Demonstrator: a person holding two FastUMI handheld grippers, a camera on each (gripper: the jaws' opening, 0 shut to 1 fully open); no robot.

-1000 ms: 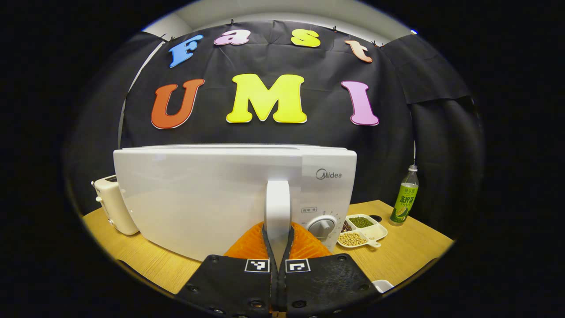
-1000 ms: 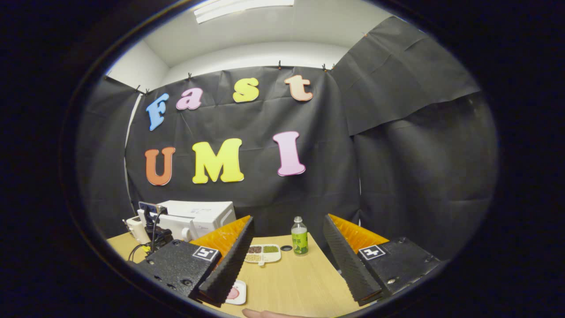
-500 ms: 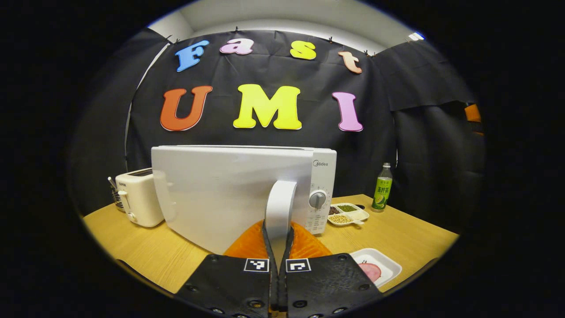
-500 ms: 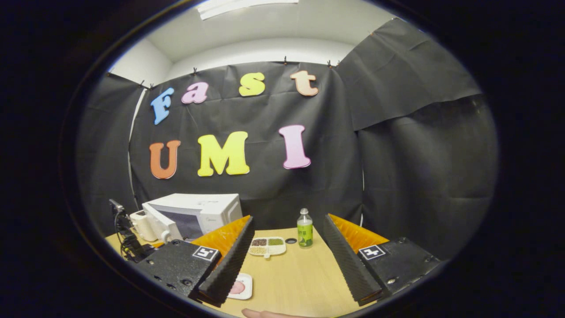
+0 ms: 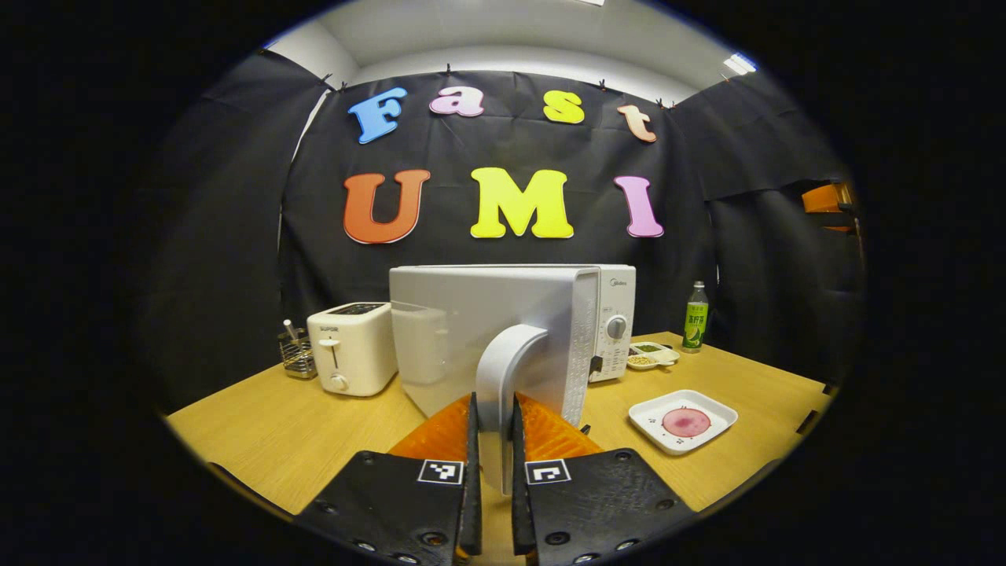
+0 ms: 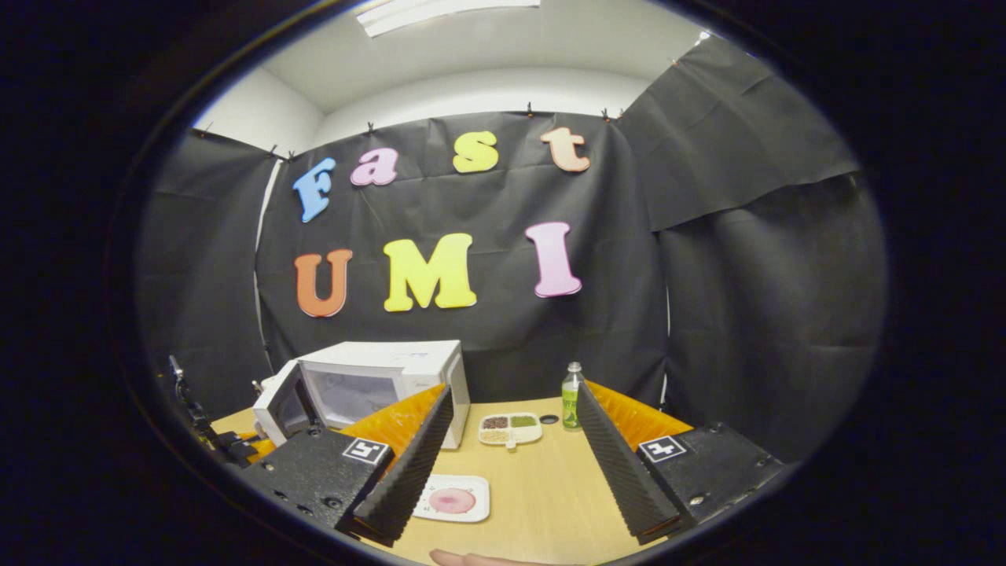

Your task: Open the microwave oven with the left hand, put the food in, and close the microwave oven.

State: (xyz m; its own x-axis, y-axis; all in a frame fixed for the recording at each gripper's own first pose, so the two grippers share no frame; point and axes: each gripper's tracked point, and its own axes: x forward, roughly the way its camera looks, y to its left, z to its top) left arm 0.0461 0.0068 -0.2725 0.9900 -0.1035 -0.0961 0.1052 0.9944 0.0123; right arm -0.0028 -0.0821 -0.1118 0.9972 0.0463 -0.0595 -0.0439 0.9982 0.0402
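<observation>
Left gripper (image 5: pixel 493 464) clamps the stiff white curved plastic door handle (image 5: pixel 503 369); right gripper (image 6: pixel 507 464) gapes over the light, slippery-looking square white food plate (image 6: pixel 454 498)

We see left tool (image 5: pixel 493 472): black screwed plates, square coded tags, ribbed surfaces; right tool (image 6: pixel 511 464) matches.

Bright ceiling light (image 6: pixel 448 12) overhead, sharp focus, soft shadows, strong fisheye bending at edges.
</observation>
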